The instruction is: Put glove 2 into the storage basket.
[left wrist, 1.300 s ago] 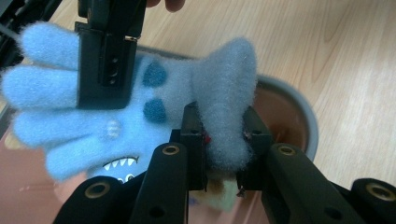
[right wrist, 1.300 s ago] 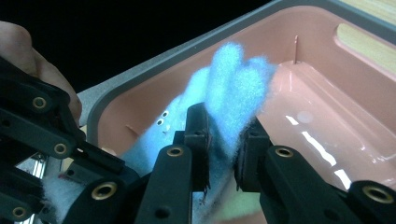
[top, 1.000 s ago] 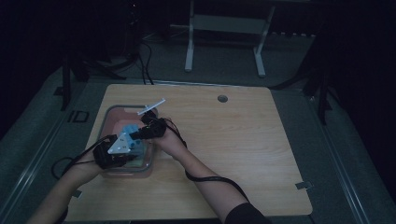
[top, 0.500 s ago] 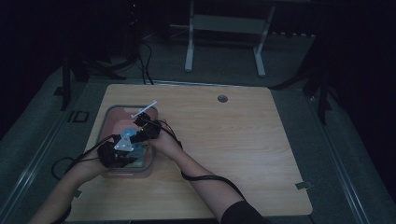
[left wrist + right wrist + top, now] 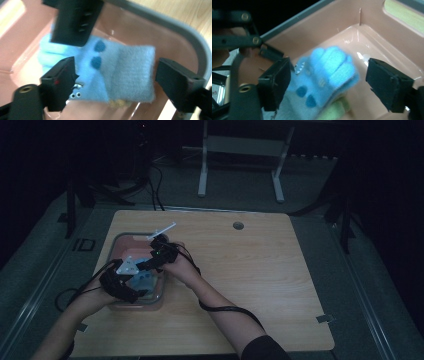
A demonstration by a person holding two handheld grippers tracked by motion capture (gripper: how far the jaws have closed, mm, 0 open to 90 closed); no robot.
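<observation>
Wooden table [image 5: 260,270], pink bin [image 5: 119,244] near left edge, blue sock [image 5: 120,72] inside

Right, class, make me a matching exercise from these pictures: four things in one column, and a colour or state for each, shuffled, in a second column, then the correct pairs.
Things
1. glove
2. tub
3. table
4. left gripper

Colour or state
A. pale wood
B. open, jaws either side of the glove
C. pink inside, grey rim
D. light blue with darker blue spots

Pairs: 1-D, 2-C, 3-A, 4-B
</observation>
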